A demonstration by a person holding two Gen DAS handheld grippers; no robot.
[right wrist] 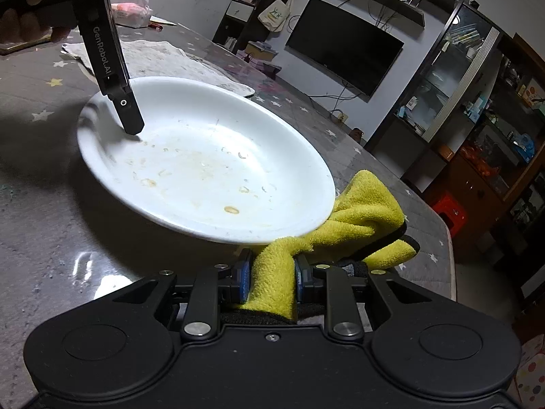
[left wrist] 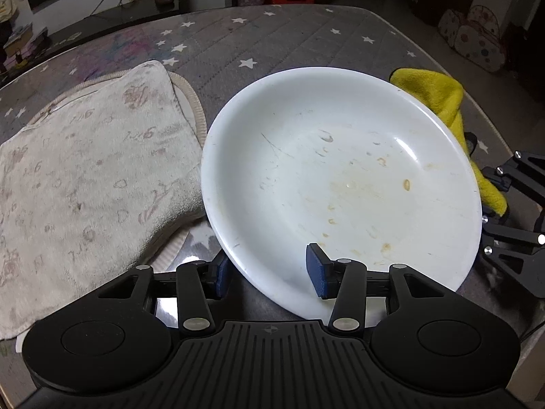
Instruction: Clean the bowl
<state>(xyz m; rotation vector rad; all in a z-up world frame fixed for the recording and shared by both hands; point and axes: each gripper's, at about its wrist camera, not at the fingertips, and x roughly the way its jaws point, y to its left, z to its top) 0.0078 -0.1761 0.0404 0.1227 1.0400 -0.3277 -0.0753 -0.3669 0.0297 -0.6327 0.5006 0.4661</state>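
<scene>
The left gripper (left wrist: 270,271) straddled the near rim of the white bowl (left wrist: 340,177), one blue pad inside and one outside, so it appeared to be pinching the rim — though whether both pads truly pressed on it I could not tell. The right gripper (right wrist: 272,277) was clamped on a yellow cloth (right wrist: 361,211), which lay bunched just beside and partly under the bowl's edge. The bowl sat tilted on the star-patterned table (left wrist: 289,34), close to a pale towel (left wrist: 85,170). Yellowish smears and small crumbs showed across its inside, and the cloth was outside it — by my judgement, the wiping was still left to do. Counted: one bowl, one yellow cloth, one pale towel, two grippers.
</scene>
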